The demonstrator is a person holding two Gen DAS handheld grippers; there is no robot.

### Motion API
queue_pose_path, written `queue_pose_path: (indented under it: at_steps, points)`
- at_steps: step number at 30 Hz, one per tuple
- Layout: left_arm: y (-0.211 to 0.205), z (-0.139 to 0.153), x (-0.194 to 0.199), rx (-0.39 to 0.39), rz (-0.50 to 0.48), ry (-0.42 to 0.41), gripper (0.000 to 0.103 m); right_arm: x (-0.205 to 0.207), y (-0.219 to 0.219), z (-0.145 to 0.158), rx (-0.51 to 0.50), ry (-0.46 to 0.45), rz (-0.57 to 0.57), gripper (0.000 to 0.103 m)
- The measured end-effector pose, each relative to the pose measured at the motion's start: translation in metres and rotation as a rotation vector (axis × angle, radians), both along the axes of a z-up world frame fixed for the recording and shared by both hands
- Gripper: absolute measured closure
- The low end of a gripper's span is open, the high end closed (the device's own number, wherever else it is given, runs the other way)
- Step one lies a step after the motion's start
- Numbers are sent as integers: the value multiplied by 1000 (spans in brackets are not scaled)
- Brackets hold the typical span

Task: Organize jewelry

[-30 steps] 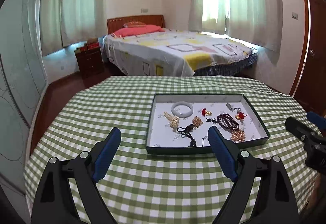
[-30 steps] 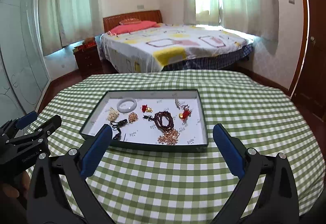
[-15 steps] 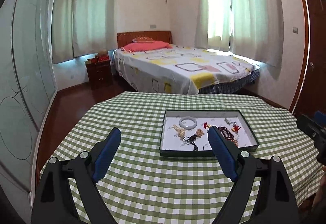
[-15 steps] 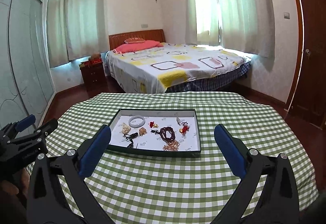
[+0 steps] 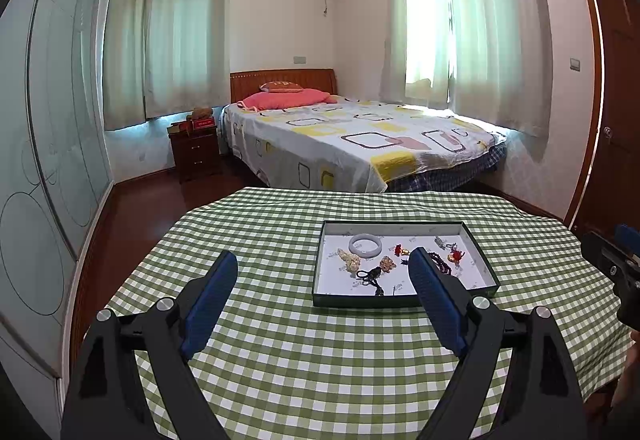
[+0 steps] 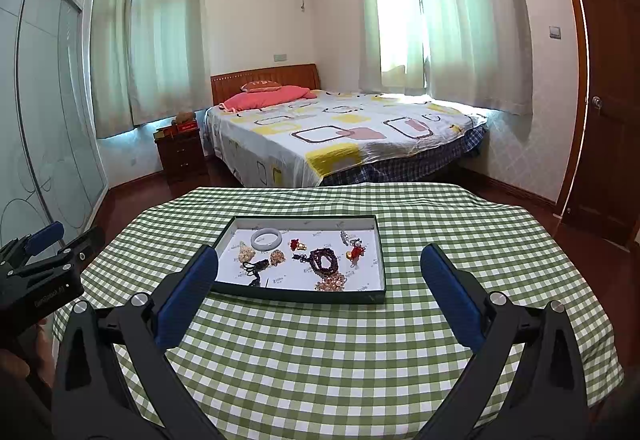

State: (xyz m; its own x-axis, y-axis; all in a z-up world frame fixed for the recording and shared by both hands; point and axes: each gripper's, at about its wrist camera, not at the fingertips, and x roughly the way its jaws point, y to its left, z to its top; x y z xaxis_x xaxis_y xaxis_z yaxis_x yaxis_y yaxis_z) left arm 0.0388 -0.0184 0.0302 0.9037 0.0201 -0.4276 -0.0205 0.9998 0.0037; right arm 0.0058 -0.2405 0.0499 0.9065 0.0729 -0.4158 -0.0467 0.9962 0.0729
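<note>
Both the left gripper [image 5: 323, 294] and right gripper [image 6: 319, 286] have been drawn back from the jewelry tray [image 6: 378, 260], left at the table's [image 6: 320, 360] middle, jaws spread wide and empty, so the sorting is judged finished or paused.

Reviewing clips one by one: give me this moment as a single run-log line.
left gripper: open, empty | right gripper: open, empty | jewelry tray: on checked table, untouched | white bangle: inside tray
</note>
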Motion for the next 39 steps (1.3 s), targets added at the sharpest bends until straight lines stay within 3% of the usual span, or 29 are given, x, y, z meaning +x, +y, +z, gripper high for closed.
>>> queue_pose_path:
  at_steps: [39]
  points:
    - [4,1,-5,-19,0,9,19,-3,7,1,-3,-11,9,4]
